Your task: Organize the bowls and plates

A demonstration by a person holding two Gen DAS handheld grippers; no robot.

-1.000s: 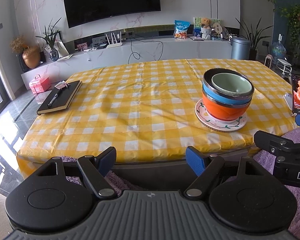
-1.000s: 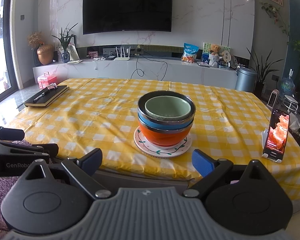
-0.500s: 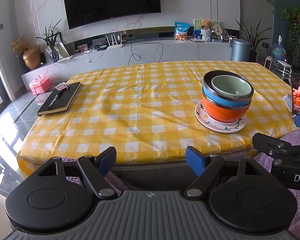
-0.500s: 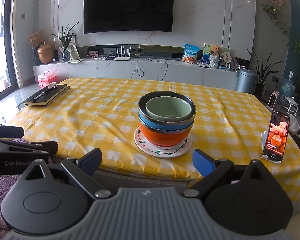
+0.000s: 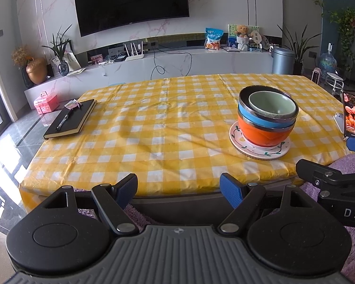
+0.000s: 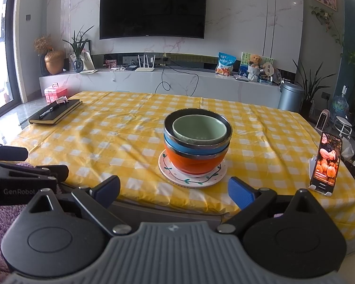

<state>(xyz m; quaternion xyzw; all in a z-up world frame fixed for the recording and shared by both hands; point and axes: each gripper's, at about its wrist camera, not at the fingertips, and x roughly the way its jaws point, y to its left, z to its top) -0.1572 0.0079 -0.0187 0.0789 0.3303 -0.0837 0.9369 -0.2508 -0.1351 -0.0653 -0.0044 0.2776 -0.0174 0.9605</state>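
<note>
Three bowls are seen nested on a plate (image 6: 191, 179), right of centre in the left wrist view and dead centre in the right wrist view: an orange bowl (image 6: 194, 164) at the bottom, a blue bowl (image 6: 196, 148) inside it, and a green bowl (image 6: 199, 128) tucked into a steel-rimmed top. The stack is set on the yellow checked tablecloth (image 5: 153, 127), near the table's front edge.

At the bottom of the left wrist frame, the left gripper (image 5: 178, 187) is held spread wide with nothing between its blue pads, short of the table edge. The right gripper (image 6: 174, 189) is likewise parted wide and empty at the bottom of its own frame, lined up with the stack but well apart from it.

A black notebook (image 5: 71, 119) with a pen (image 5: 64, 119) laid on it is spotted at the left of the cloth. A phone (image 6: 326, 164) is propped upright on a stand at the right edge, screen lit.
</note>
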